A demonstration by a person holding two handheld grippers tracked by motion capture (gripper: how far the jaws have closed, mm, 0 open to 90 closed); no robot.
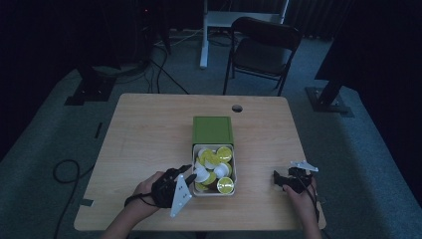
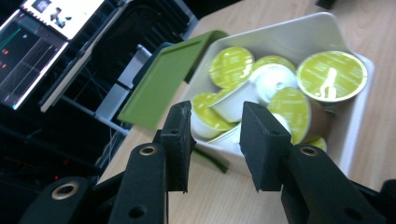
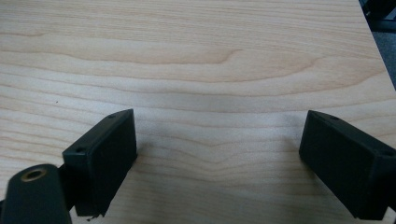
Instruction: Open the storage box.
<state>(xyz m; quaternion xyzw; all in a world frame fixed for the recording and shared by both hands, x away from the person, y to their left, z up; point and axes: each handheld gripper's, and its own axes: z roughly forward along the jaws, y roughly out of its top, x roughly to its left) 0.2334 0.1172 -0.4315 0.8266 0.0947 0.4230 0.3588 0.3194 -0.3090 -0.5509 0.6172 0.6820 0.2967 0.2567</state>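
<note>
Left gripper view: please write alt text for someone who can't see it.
Two black jaws of the left gripper stand a narrow gap apart, nothing between them, just before a white tray of yellow-green-lidded capsules on a wooden table. A green lid leans at the tray's far end.

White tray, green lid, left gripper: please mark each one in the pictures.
white tray (image 1: 234, 175), high view, right rim.
green lid (image 1: 212, 130), high view, middle of top face.
left gripper (image 2: 215, 128), left gripper view, midway between its fingertips.
</note>
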